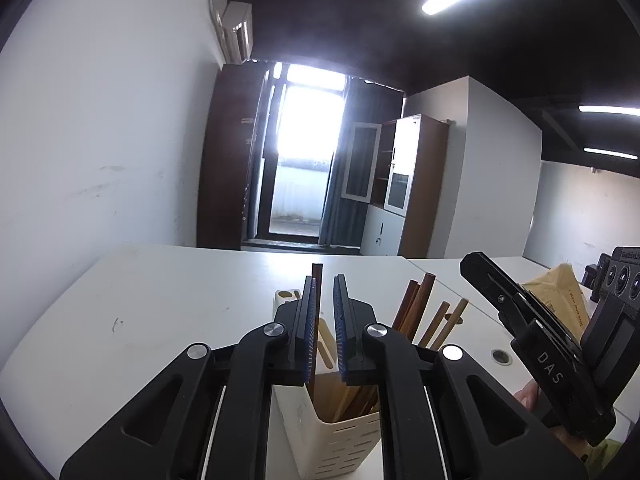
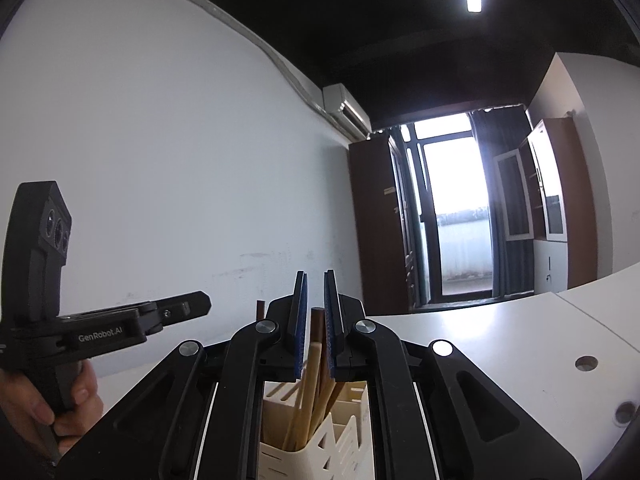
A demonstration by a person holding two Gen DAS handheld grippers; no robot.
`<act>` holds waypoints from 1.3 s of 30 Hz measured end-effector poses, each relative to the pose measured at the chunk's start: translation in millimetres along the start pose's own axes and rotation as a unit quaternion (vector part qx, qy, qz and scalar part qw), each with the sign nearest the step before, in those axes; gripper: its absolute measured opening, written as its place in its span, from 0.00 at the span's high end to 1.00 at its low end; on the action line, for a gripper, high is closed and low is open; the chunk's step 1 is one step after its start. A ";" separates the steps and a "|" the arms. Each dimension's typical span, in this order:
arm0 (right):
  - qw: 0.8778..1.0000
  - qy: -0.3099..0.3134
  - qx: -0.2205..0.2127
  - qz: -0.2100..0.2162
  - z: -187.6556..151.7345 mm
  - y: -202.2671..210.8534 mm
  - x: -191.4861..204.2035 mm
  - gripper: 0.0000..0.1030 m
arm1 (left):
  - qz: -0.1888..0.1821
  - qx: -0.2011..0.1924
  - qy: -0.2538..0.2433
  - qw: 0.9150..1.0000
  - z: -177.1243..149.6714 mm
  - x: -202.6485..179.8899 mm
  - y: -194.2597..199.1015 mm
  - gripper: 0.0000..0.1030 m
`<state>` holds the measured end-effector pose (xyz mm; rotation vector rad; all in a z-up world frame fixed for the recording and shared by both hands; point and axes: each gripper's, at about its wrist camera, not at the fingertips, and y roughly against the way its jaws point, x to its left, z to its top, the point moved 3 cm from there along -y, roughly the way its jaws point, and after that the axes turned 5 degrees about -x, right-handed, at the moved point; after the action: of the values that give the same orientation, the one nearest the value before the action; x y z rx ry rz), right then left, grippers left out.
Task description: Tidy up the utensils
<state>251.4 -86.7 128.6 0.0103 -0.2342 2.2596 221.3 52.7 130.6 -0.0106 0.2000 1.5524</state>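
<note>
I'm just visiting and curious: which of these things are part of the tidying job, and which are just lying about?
Part of the job:
cream utensil holder
wooden chopsticks
left tongs
right tongs

Just lying about:
yellow padded envelope
white table

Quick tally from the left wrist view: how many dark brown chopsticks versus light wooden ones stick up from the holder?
Dark brown chopsticks: 3, counting the one between the left gripper fingers
Light wooden chopsticks: 2
Total: 5 showing above the cream holder

Both wrist views look closely down along their fingers (side by side) at one utensil holder point(image 1: 340, 432).
</note>
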 end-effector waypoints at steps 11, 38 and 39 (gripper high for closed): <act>0.999 0.020 0.042 -0.004 -9.3 22.1 -2.1 0.75 | 0.010 0.035 -0.023 0.999 -20.2 -6.7 16.0 0.65; 0.976 0.036 0.212 -0.016 -64.1 87.5 -2.4 0.20 | 0.014 0.081 -0.054 0.995 -93.6 -2.6 76.2 0.06; 0.977 0.038 0.212 -0.012 -65.5 90.4 -1.3 0.17 | 0.015 0.082 -0.056 0.995 -93.2 -3.1 74.5 0.06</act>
<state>188.1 -133.2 49.2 0.1514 0.2892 2.2398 136.0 38.9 48.2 0.2088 0.2395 1.5568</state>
